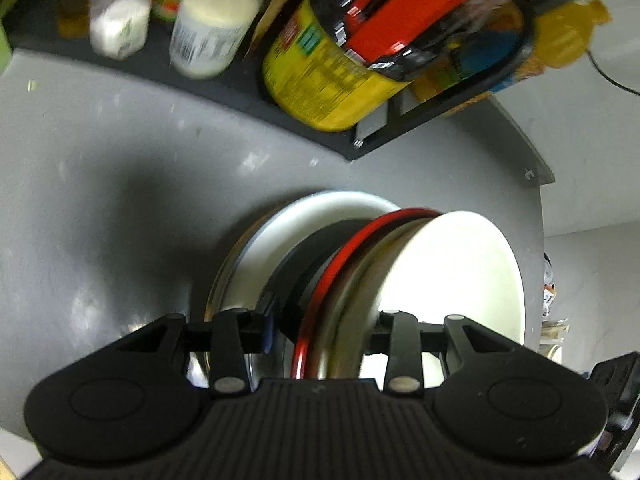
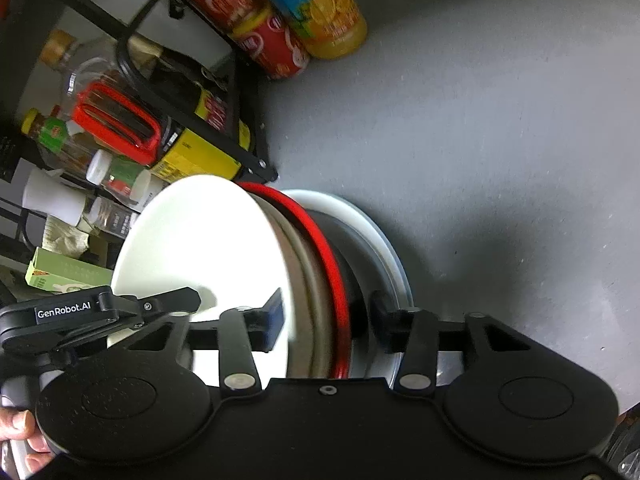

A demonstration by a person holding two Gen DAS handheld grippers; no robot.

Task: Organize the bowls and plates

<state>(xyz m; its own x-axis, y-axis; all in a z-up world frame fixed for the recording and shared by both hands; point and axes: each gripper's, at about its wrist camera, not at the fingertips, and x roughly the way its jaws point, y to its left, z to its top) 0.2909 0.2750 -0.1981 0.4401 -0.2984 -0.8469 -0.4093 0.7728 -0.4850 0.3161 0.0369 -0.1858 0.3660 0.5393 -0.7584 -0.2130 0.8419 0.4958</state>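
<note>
A stack of dishes is held on edge: a white plate (image 1: 452, 276), a metal dish (image 1: 356, 304) and a red-rimmed black dish (image 1: 320, 300). Beyond them a large white plate (image 1: 304, 228) lies on the grey counter (image 1: 100, 200). My left gripper (image 1: 320, 336) is shut across the stack's edge. The same stack shows in the right wrist view: white plate (image 2: 200, 248), metal dish (image 2: 304, 292), red rim (image 2: 332, 272). My right gripper (image 2: 326, 320) is shut across it from the other side. The left gripper's body (image 2: 72, 316) shows at left.
A black wire rack (image 1: 248, 92) holds a yellow tin (image 1: 320, 76), jars (image 1: 212, 28) and a red-handled item (image 1: 404, 8). In the right wrist view the rack (image 2: 188, 120) stands left, with a red can (image 2: 256, 28) and an orange juice bottle (image 2: 320, 4) behind.
</note>
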